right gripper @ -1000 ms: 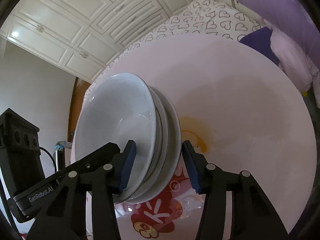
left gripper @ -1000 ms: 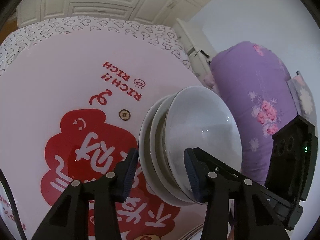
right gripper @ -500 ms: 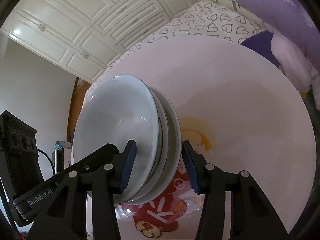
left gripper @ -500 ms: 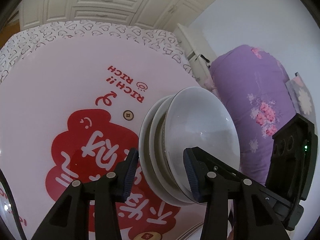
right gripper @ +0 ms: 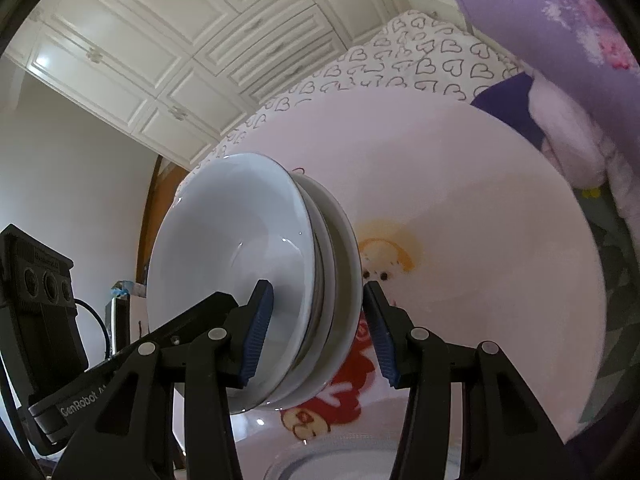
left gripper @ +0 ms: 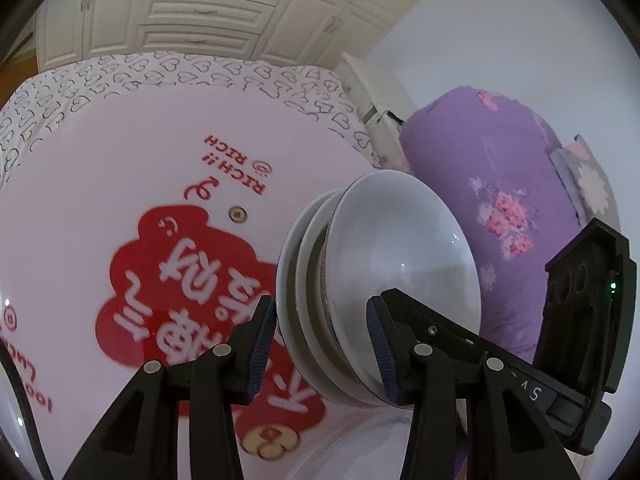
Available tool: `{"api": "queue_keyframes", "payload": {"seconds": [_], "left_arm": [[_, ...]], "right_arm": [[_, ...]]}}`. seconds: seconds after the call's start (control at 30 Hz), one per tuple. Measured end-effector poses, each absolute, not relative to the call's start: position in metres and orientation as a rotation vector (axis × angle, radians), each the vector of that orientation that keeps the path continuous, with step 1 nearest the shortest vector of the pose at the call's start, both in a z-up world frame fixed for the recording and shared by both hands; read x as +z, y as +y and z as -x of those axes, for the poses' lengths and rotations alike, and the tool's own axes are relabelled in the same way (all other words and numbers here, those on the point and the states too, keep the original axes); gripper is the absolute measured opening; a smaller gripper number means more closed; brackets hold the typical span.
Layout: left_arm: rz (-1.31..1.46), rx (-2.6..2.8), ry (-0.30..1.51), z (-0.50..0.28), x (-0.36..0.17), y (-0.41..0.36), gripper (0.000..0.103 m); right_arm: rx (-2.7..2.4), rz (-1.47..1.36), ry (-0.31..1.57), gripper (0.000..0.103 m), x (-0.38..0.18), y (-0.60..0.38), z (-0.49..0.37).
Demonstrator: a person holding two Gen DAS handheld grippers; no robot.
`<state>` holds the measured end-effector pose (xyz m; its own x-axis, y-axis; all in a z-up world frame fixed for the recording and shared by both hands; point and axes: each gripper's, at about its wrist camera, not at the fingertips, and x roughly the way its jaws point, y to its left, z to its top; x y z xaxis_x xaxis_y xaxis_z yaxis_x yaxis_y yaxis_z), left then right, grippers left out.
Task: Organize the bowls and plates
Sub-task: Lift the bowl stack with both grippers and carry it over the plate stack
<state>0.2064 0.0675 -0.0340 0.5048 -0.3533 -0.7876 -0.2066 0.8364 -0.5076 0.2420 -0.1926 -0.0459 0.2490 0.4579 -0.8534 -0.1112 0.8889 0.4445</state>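
purple floral bedding (left gripper: 500, 200), white cabinets (right gripper: 160, 40)

Around the stack of bowls (left gripper: 380, 280), the round pink tabletop (left gripper: 120, 168) is left bare behind and to both sides. Passage beyond its edge is blocked by the purple bedding roll (left gripper: 492, 184) and the heart-patterned bed (right gripper: 424, 68).

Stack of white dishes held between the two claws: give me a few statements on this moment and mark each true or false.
1. Both claws clamp the same stack of white dishes. True: left claw, right claw.
2. The top piece is a flat plate. False: it is a deep bowl.
3. The round table carries red print. True.
4. The bundle behind is green. False: purple with pink flowers.
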Motion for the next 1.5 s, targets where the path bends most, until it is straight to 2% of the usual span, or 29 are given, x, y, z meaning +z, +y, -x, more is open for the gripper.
{"api": "queue_keyframes", "payload": {"seconds": [0.47,0.9,1.17,1.5], "left_arm": [[0.636,-0.160,1.078,-0.133,-0.007,0.020,0.040],[0.604,-0.127,1.081,-0.045,-0.005,-0.021,0.040],[0.556,-0.144,1.097,-0.030,-0.001,-0.035,0.040],[0.564,-0.141,1.131,-0.026,-0.021,-0.036,0.040]], "right_arm": [[0.343,-0.302,1.229,0.048,0.003,-0.232,-0.174],[0.355,-0.317,1.242,0.048,-0.009,-0.258,-0.100],[0.353,-0.353,1.250,0.048,-0.022,-0.270,-0.082],[0.342,-0.320,1.259,0.048,-0.031,-0.265,-0.072]]}}
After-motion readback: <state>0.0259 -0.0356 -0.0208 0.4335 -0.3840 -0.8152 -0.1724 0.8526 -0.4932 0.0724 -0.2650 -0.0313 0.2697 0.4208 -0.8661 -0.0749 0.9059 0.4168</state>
